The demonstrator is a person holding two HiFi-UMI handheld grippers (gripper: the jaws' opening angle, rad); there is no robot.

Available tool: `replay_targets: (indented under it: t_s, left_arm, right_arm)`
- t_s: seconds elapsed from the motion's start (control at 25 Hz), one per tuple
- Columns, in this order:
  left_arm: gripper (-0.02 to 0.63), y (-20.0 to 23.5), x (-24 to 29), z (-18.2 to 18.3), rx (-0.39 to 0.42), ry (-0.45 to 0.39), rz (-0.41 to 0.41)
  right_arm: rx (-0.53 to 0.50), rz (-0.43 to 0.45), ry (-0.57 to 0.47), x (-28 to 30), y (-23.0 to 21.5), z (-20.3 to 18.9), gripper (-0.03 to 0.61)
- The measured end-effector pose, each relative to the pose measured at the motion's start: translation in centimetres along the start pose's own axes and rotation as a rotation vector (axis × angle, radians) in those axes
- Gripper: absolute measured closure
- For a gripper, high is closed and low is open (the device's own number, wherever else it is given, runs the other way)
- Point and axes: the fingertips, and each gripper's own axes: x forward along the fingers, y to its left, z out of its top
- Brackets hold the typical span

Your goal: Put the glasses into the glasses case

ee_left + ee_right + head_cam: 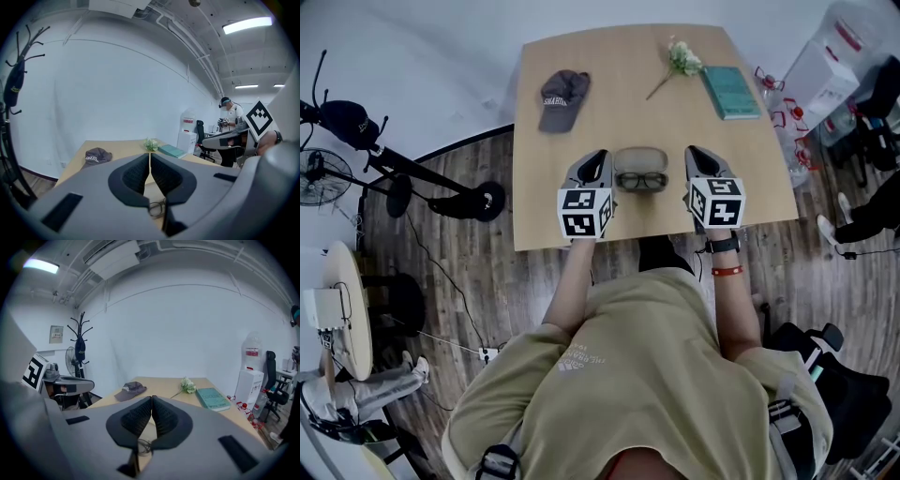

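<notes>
My left gripper [599, 157] and right gripper [695, 155], jaws closed together and holding nothing, flank the glasses [641, 180]. These lie at the near edge of the glasses case [639, 156] on the table [609, 103].

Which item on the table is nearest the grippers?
The black-framed glasses at the grey case, between the left gripper and right gripper; cap, flower and book lie farther back.

One each: glasses [640, 180], case [640, 157], cap [562, 97], book [731, 92], flower [682, 59].
</notes>
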Motion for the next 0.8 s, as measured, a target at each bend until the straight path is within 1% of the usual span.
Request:
replay_targets:
  t_s: [0.16,0.28,0.36,0.44,0.52,0.8]
  left_arm:
    - [0.584,-0.2,-0.3,1.1,0.005,-0.03,-0.001]
    - [0.583,-0.2,-0.5,2.4,0.02,-0.086,0.017]
    - [0.584,-0.2,-0.7,3.1,0.033,-0.128,0.042]
    - [0.584,-0.1,-0.9,3.6,0.035,-0.158,0.06]
    - [0.584,-0.1,-0.9,3.9,0.03,-0.171,0.069]
    - [0.584,0.3,-0.4,3.6,0.021,-0.169,0.082]
  right_arm:
    - [-0.006,-0.034,-0.082,-0.6,0.3,1.5,0.562]
    - [-0.01,-0.088,-0.162,-1.1,-0.2,2.8,0.563]
    - [-0.023,-0.112,-0.194,-1.5,-0.5,3.2,0.563]
    - [-0.034,-0.124,-0.202,-1.6,-0.6,3.3,0.563]
    - [-0.034,-0.12,-0.205,-1.6,-0.6,3.4,0.563]
    - [-0.026,-0.092,-0.201,-0.9,-0.2,3.3,0.563]
